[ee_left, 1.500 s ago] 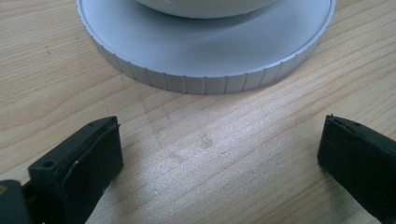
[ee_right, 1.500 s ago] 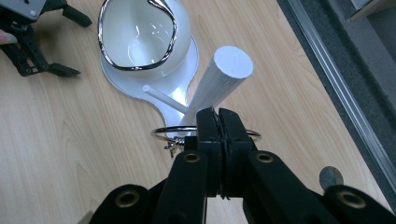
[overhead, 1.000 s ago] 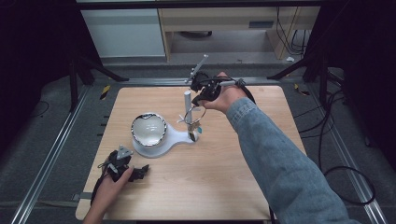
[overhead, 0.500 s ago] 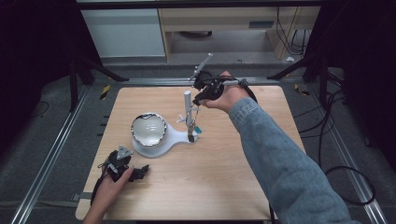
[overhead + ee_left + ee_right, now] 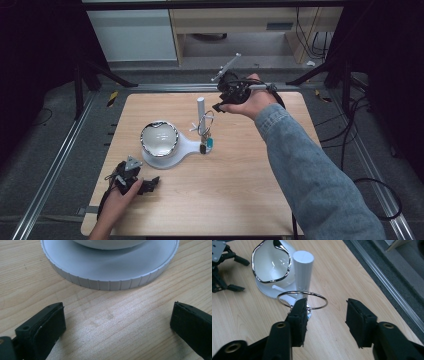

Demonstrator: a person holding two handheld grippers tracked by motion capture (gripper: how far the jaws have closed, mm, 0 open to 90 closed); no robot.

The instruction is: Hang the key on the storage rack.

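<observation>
Right gripper (image 5: 223, 103) is raised over the far side of the table (image 5: 240, 200), jaws spread apart with nothing between them. In the right gripper view the metal key ring (image 5: 302, 300) hangs just ahead of and slightly below its near jaw, on a peg of the white stand (image 5: 303, 270); the ring appears to sit clear of the pads, not pinched. Something small and teal (image 5: 210, 144) dangles under the ring in the high view, too small to identify. The white dish with the chrome rim (image 5: 159, 138) sits beyond the stand from this gripper, on the same white base (image 5: 185, 148).

Left gripper (image 5: 137, 184) rests low on the table near the person's side, jaws wide and released, the ribbed edge of the base (image 5: 110, 285) directly ahead of them, not touching.

Risks, as judged: the ring hangs loose and thin, so a closing pad could knock it and set it swinging instead of catching it. The peg is short, so a sideways nudge may slide the ring off. Pushing the post could tip or drag the whole stand, since the left gripper is not bracing the base. The approach is off-centre: the ring lines up with one jaw, not the gap.
</observation>
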